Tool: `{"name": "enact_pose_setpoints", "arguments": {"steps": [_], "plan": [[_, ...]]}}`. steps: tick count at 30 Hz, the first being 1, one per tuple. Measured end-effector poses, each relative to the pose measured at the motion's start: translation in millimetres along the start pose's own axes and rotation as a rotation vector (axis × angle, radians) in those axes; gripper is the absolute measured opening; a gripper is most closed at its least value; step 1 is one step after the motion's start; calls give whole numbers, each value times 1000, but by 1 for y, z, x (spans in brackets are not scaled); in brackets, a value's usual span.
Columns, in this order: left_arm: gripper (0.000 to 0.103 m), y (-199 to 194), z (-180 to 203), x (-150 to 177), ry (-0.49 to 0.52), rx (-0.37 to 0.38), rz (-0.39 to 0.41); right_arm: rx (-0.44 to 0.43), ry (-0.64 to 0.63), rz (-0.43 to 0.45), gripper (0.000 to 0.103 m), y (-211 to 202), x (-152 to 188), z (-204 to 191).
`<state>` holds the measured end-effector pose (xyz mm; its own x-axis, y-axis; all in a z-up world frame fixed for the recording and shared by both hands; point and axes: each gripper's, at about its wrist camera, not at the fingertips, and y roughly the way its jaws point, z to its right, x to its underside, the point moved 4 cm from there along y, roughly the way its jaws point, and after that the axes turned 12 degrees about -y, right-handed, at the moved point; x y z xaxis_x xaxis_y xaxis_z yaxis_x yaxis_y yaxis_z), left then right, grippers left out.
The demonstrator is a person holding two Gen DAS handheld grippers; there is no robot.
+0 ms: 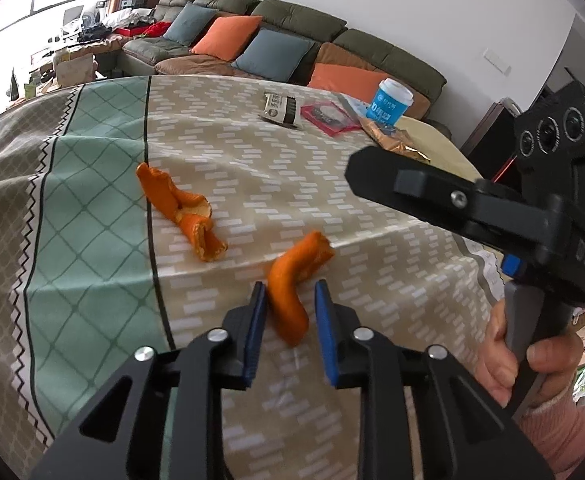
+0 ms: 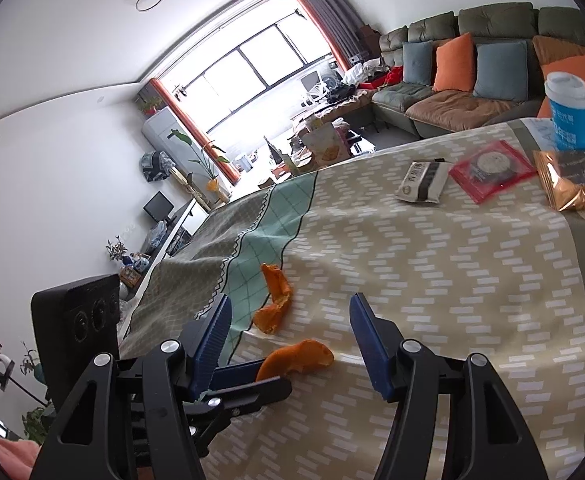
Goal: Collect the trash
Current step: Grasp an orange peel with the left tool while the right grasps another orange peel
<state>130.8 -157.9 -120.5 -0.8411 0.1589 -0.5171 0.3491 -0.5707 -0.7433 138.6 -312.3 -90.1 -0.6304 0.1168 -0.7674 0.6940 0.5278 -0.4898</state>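
Observation:
A curled orange peel (image 1: 288,300) lies on the patterned tablecloth (image 1: 276,176) between the blue pads of my left gripper (image 1: 291,312). The left pad touches it and a thin gap shows at the right pad, so the jaws stand open around it. A second, larger peel (image 1: 180,212) lies further off to the left. In the right wrist view the near peel (image 2: 300,358) sits at the tips of the left gripper (image 2: 272,376), and the larger peel (image 2: 274,300) is beyond. My right gripper (image 2: 292,340) hovers open and empty just above them; it also shows from the side (image 1: 372,180).
At the far end of the table stand a blue paper cup (image 1: 388,104), a black-and-white wrapper (image 1: 282,109), a red packet (image 1: 330,116) and a gold bag (image 1: 392,136). A sofa (image 1: 252,32) with cushions is behind. A hand (image 1: 512,360) holds the right gripper's handle.

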Motion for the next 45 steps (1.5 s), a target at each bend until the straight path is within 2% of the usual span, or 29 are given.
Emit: {"name": "enact_pose_setpoints", "arguments": {"steps": [2, 5, 13, 23, 32, 38, 45], "plan": [[16, 3, -1, -3, 2, -9, -6, -2, 6, -1, 62, 0, 1, 2], [13, 4, -3, -5, 2, -12, -11, -4, 13, -2, 62, 0, 2, 5], [11, -3, -8, -2, -7, 1, 6, -16, 7, -9, 62, 3, 0, 2], [11, -59, -48, 13, -98, -19, 104, -52, -89, -82, 61, 40, -7, -31], [11, -104, -100, 29, -214, -77, 184, -19, -112, -195, 56, 81, -3, -39], [11, -119, -123, 37, -260, -88, 212, 25, -88, -231, 45, 89, 0, -32], [11, -126, -135, 46, -287, -86, 229, 127, -153, -257, 25, 92, -1, -39]]}}
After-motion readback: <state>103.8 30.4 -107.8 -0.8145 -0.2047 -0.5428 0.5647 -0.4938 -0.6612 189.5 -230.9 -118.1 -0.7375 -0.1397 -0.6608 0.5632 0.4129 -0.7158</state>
